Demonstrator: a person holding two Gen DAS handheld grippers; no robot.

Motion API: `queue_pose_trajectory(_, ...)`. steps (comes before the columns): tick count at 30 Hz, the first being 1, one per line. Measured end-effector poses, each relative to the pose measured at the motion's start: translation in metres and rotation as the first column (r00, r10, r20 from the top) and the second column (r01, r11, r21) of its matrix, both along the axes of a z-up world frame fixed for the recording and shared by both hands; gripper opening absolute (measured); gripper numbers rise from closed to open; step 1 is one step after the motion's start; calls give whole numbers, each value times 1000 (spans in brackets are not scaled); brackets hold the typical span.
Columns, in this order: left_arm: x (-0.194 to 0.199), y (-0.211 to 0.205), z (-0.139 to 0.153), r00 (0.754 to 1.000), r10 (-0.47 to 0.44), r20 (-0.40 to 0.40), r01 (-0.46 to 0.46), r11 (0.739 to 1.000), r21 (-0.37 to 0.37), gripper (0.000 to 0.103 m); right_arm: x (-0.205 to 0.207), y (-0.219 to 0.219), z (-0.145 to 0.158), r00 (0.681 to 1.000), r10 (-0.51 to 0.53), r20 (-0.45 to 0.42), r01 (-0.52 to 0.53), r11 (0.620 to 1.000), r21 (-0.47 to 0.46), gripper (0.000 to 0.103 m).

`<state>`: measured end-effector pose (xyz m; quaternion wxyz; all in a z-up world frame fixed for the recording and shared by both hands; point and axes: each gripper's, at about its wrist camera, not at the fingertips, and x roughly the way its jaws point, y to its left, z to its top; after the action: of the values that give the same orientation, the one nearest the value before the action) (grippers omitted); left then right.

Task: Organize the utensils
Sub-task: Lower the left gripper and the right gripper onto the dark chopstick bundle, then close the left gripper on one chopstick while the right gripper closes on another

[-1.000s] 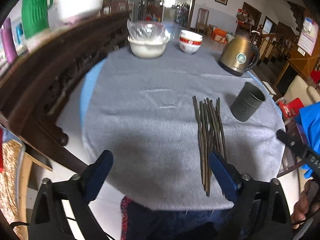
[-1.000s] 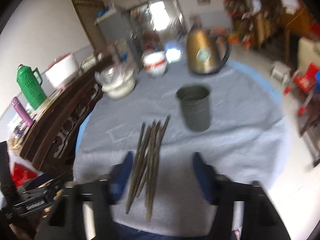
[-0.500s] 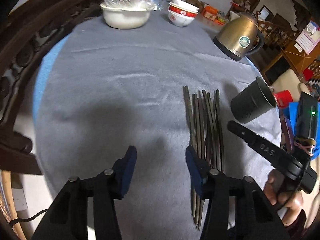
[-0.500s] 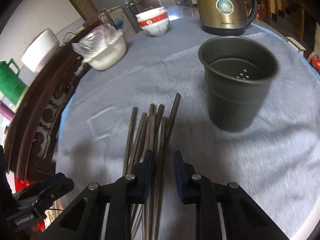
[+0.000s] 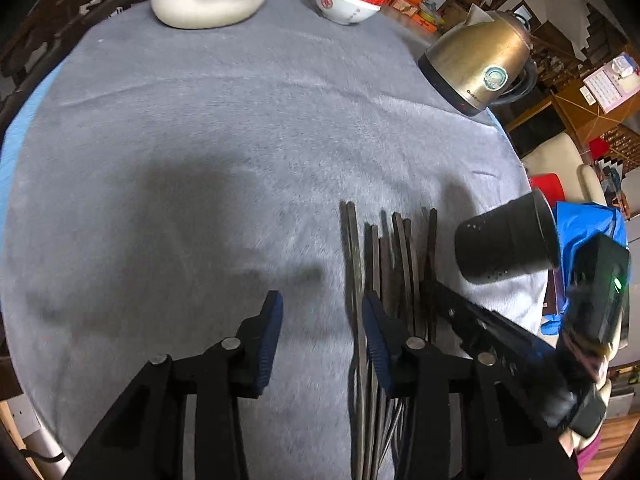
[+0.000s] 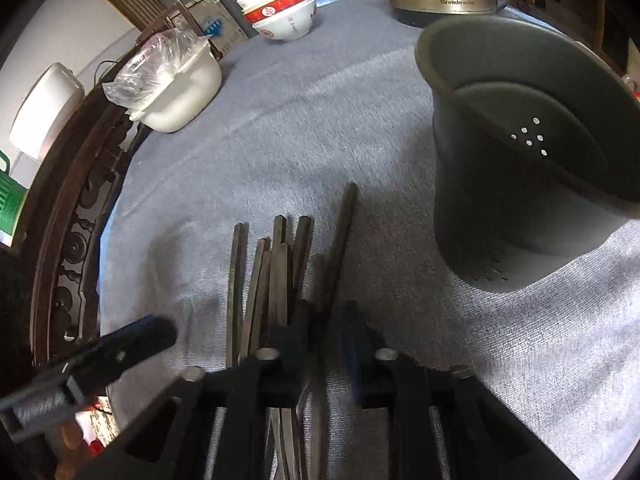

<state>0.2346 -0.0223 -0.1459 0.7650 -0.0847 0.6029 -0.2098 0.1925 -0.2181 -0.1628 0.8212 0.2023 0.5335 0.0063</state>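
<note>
Chopsticks lie bunched on the grey cloth just beside the holder, which is empty: nothing is sorted yet. Right gripper has clenched on one stick; left gripper, beside the bundle, is closing on nothing.

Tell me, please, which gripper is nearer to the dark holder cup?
Right. The right gripper sits at the chopsticks just beside the cup; the left gripper is farther across them.
</note>
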Motion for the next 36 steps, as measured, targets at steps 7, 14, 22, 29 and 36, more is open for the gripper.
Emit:
queue_pose_trajectory(7,27,-19,-8,999,-2,-45,2,1000,-2,34,-11,-12,11,999,-15,49,13,999,50,9)
queue_pose_trajectory(14,47,-42,-25,996,-18,-85,20,1000,17,15,-19,-26,18,996,-14,85,2,991,137,9)
queue_pose_trajectory(22,42,-36,-25,998,-20,-68,22,999,26,7,-24,-29,8,998,15,62,-32,958,285,9)
queue_pose_trajectory(29,37,-19,-18,999,-14,-46,15,999,34,7,-30,-28,8,999,-16,45,6,980,200,12)
queue_pose_trajectory(36,41,-18,-13,999,-14,-44,16,999,28,8,-14,-20,14,999,-36,23,33,989,147,13)
